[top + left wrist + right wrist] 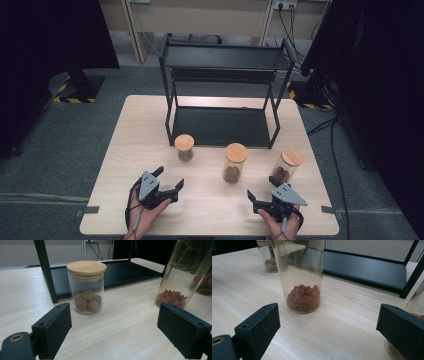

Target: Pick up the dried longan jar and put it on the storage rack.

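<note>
Jars: short jar (86, 287) holds brown balls, middle jar (300, 275) red berries; both grippers' fingers spread, empty.

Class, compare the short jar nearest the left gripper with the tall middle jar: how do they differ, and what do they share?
The short jar stands low; the tall middle jar rises clearly higher. The short jar holds a few round tan balls; the tall middle jar holds small reddish-brown pieces at its bottom. Both are clear glass, upright on the table, with round wooden lids.

Three jars (236, 161), one rack (222, 80)
</note>
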`<move>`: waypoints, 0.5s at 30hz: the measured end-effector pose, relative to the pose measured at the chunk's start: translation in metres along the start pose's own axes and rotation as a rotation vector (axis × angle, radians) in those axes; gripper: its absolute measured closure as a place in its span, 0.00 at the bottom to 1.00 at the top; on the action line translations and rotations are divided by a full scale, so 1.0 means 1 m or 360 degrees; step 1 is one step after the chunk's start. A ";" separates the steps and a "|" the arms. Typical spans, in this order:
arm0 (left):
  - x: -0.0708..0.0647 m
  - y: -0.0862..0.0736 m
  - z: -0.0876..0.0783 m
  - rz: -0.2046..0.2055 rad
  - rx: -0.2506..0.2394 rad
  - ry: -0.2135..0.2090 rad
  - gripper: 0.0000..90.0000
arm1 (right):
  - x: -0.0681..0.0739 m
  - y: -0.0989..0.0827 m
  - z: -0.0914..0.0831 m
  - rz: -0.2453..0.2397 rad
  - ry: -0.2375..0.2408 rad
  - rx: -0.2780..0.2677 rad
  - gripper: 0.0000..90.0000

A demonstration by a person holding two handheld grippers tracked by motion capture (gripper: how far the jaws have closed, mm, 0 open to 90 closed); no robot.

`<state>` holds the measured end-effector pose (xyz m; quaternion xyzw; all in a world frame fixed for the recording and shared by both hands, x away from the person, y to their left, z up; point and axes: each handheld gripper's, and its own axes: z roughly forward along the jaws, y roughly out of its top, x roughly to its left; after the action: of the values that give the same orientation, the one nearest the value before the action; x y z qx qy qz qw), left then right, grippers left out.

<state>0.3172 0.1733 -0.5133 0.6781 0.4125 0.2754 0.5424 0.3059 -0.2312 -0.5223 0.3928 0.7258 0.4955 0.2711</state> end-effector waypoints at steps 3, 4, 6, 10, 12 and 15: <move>0.003 0.004 0.005 0.0008 -0.0001 0.0005 0.13 | 0.000 0.000 0.000 0.0003 0.0003 -0.0003 0.06; 0.004 0.006 0.008 0.0008 -0.0002 0.0007 0.13 | 0.000 0.000 0.000 0.0002 0.0004 -0.0002 0.06; 0.006 0.008 0.013 0.0013 -0.0002 0.0016 0.13 | 0.000 0.000 0.000 -0.0001 0.0003 0.0001 0.06; 0.010 0.010 0.026 0.0040 0.0008 0.0038 0.13 | 0.000 0.000 0.000 -0.0001 0.0000 0.0001 0.06; 0.011 0.011 0.032 0.0057 0.0011 0.0045 0.13 | 0.000 0.000 0.000 -0.0004 0.0000 0.0003 0.05; 0.015 0.013 0.041 0.0068 0.0006 0.0053 0.13 | 0.000 0.000 0.000 -0.0003 0.0000 0.0003 0.05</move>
<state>0.3614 0.1643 -0.5124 0.6831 0.4074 0.2974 0.5281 0.3060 -0.2312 -0.5223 0.3924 0.7265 0.4946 0.2711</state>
